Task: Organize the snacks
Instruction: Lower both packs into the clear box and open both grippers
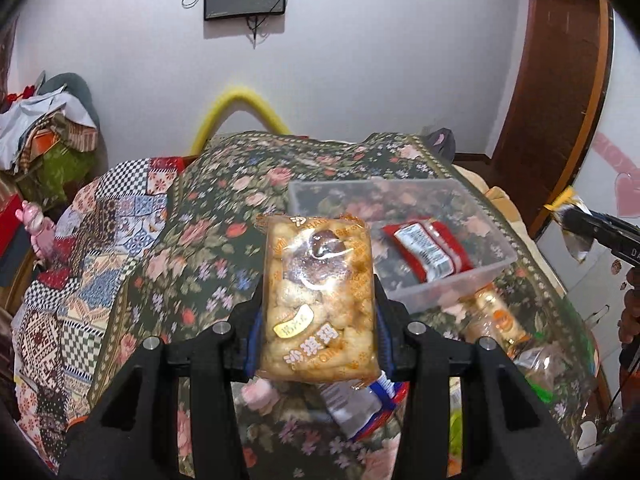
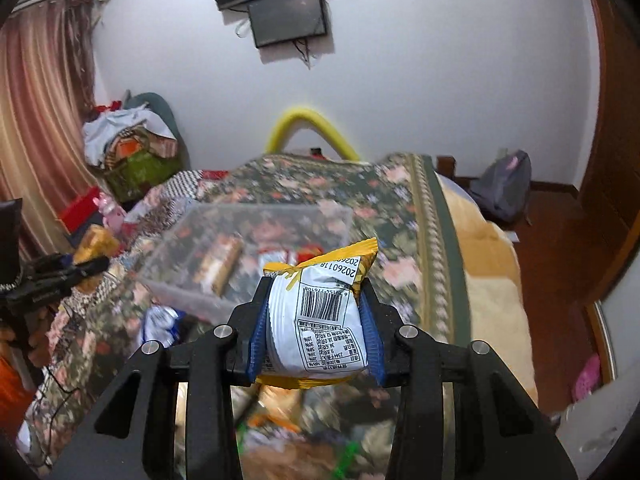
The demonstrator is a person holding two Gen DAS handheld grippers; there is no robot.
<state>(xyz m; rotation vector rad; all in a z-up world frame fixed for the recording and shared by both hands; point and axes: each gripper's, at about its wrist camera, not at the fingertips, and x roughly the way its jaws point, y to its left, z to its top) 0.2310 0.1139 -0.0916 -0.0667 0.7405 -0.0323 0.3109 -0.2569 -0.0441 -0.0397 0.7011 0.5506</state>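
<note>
My left gripper (image 1: 318,320) is shut on a clear-wrapped orange puffed snack pack (image 1: 318,300), held above the floral bedspread, near left of a clear plastic bin (image 1: 492,236). The bin holds a red and white packet (image 1: 428,250). My right gripper (image 2: 316,320) is shut on a white and yellow snack packet (image 2: 320,320) with a barcode, held near the bin's (image 2: 192,284) right corner. In the right wrist view the bin holds a brown wrapped bar (image 2: 222,268) and red packets (image 2: 296,256). The left gripper (image 2: 60,276) with its orange pack shows at far left there.
Loose snacks lie on the floral bedspread (image 1: 224,240) below the grippers: a blue and white packet (image 1: 360,404), a clear orange-labelled pack (image 1: 500,320), a pink item (image 1: 260,396). A patchwork quilt (image 1: 80,280) lies left. The bed's right edge drops to a wooden floor (image 2: 560,248).
</note>
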